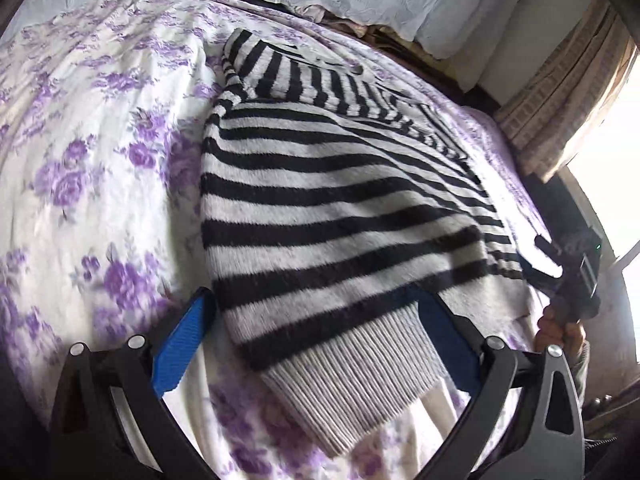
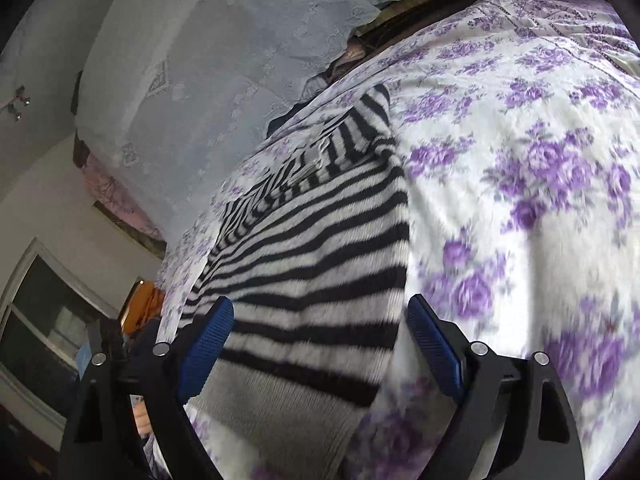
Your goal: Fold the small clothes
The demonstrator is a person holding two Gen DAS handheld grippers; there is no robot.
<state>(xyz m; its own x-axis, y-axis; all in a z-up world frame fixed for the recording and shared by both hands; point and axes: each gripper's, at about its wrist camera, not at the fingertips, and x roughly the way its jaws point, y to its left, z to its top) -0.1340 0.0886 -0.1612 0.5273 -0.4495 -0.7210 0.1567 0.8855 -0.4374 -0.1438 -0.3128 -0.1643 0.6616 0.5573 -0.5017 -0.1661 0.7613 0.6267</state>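
Observation:
A small black-and-white striped knit sweater [image 1: 320, 184] lies on a bed, partly folded, with a sleeve laid across its top and its grey ribbed hem [image 1: 360, 384] nearest me. My left gripper [image 1: 316, 344] is open, its blue pads either side of the hem's left corner. In the right wrist view the same sweater [image 2: 320, 248] runs away from me. My right gripper [image 2: 320, 344] is open, its blue pads straddling the hem [image 2: 272, 412]. The right gripper also shows at the right edge of the left wrist view [image 1: 572, 276], held by a hand.
The bed is covered with a white sheet with purple flowers [image 1: 100, 140]. A pale lace-covered headboard or pillows [image 2: 192, 92] stand at the far end. A curtain and bright window [image 1: 580, 120] are at the right; a dark window [image 2: 44, 320] is at the left.

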